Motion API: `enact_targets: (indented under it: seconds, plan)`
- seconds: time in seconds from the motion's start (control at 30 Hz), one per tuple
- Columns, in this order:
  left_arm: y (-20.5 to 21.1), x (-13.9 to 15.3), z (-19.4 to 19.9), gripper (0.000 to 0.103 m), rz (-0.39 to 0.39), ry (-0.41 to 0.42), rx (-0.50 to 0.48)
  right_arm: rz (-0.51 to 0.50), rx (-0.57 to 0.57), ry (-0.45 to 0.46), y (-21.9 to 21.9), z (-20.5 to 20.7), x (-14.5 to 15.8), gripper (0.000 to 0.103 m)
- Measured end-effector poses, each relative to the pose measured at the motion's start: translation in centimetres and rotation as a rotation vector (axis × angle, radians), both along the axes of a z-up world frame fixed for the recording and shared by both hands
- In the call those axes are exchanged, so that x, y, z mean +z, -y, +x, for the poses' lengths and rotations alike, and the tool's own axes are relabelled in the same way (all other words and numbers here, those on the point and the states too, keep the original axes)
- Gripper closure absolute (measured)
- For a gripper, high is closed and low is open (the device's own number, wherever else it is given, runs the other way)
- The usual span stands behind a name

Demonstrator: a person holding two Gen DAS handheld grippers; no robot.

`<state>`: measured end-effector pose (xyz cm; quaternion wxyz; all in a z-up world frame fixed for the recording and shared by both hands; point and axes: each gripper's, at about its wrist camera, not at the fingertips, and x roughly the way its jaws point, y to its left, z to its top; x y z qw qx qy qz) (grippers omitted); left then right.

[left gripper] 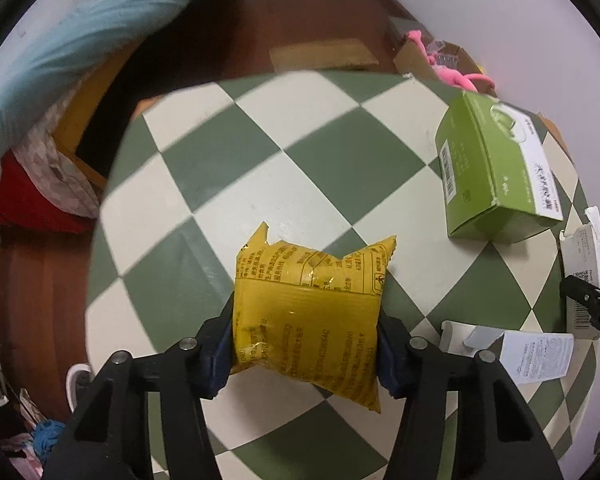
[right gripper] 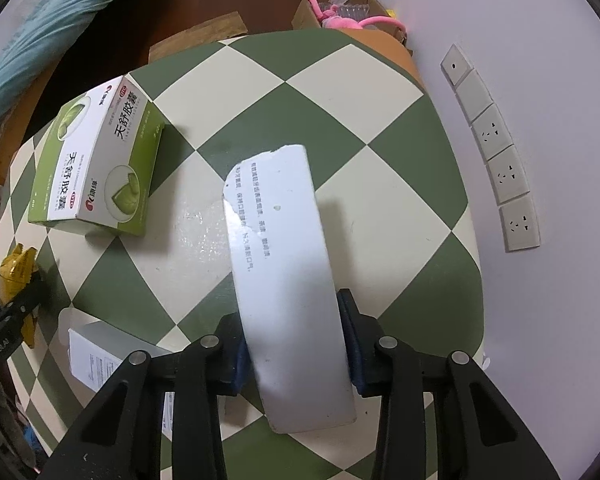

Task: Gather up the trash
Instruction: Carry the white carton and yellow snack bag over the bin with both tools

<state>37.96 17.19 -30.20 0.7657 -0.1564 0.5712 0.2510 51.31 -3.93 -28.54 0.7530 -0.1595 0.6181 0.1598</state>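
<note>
My left gripper is shut on a yellow snack packet and holds it over the green-and-cream checked table. The packet also shows at the left edge of the right wrist view. My right gripper is shut on a torn white cardboard strip with printed text, which sticks out forward over the table. A green and white medicine box stands on the table; it also shows in the right wrist view. A white paper leaflet lies near the front edge; it shows in the right wrist view too.
A wall with a row of sockets runs along the table's right side. A cardboard box with a pink toy stands on the floor behind the table. A bed with a blue quilt lies at the left.
</note>
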Motion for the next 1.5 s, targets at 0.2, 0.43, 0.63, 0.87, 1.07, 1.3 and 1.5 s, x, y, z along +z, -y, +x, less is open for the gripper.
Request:
enact_targets:
  seconds: [0.2, 0.43, 0.63, 0.87, 1.07, 1.3, 1.5]
  plan:
    - [0.4, 3.3, -1.8, 0.049, 0.058, 0.054, 0.003, 0.019, 0.007, 0.058, 0.1, -1.6, 2.0, 0.063]
    - [1.0, 8.3, -5.1, 0.049, 0.098, 0.136, 0.011, 0.104, 0.009, 0.110, 0.1, -5.2, 6.3, 0.064]
    - [1.3, 13.6, -10.0, 0.049, 0.115, 0.219, 0.031, 0.210, 0.053, 0.160, -0.8, -10.9, 11.6, 0.064]
    - [1.1, 20.0, -17.2, 0.049, 0.155, 0.316, 0.061, 0.332, 0.137, 0.191, -3.4, -18.8, 17.4, 0.064]
    - [-1.0, 23.1, -25.4, 0.049, 0.193, 0.349, 0.126, 0.416, 0.222, 0.201, -6.7, -26.3, 21.0, 0.064]
    - [-5.5, 21.4, -34.7, 0.049, 0.196, 0.294, 0.243, 0.474, 0.340, 0.143, -12.9, -35.2, 20.8, 0.064]
    - [-10.1, 15.1, -40.4, 0.049, 0.104, 0.194, 0.363, 0.443, 0.410, 0.041, -18.5, -41.5, 15.3, 0.064]
